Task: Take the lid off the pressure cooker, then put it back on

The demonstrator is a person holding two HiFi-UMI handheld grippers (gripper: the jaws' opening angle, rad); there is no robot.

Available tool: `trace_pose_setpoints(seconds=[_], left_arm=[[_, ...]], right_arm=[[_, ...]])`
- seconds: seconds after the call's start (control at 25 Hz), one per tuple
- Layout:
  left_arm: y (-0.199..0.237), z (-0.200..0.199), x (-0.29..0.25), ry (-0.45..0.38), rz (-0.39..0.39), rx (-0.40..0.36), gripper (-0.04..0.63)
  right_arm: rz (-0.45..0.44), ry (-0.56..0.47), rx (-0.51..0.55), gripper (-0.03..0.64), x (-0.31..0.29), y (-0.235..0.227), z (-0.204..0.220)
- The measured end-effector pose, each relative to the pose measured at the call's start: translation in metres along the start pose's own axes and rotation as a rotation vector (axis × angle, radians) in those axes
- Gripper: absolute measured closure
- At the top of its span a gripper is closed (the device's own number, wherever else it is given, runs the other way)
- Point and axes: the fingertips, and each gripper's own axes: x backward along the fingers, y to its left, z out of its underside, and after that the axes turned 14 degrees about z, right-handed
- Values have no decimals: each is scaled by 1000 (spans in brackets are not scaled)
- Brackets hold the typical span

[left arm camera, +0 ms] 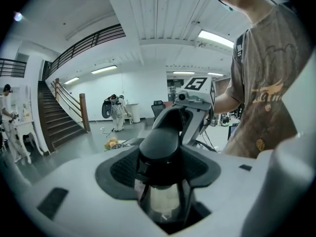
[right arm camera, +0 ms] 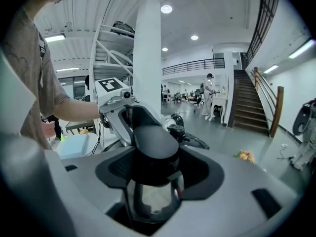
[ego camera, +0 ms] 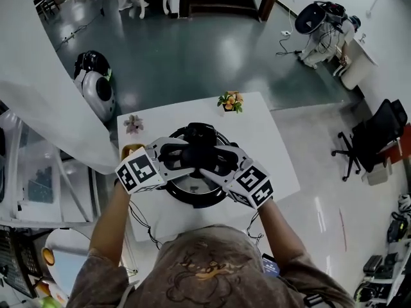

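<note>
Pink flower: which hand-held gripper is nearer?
Left. The left hand-held gripper grips the lid handle on the side towards the pink flower; the right hand-held gripper grips its far side.

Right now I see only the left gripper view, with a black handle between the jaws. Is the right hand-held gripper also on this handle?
Observer: Yes. In the right gripper view, the right hand-held gripper grips the handle from the opposite end.
Operator: What stands on the table to the left of the cooker?
Observer: In the head view, a small pink flower sits on the white table, left of the pressure cooker and apart from it.
</note>
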Motion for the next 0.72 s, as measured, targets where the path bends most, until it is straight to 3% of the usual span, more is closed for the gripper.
trace_pose_setpoints(seconds=[0.4, 0.72], left_arm=[[0, 1, 1, -1, 135, -52, 341], [1, -1, 0, -1, 122, -52, 341]], right_arm=[[136, 23, -68, 350, 1, 3, 0], [146, 13, -63, 350, 2, 1, 1]])
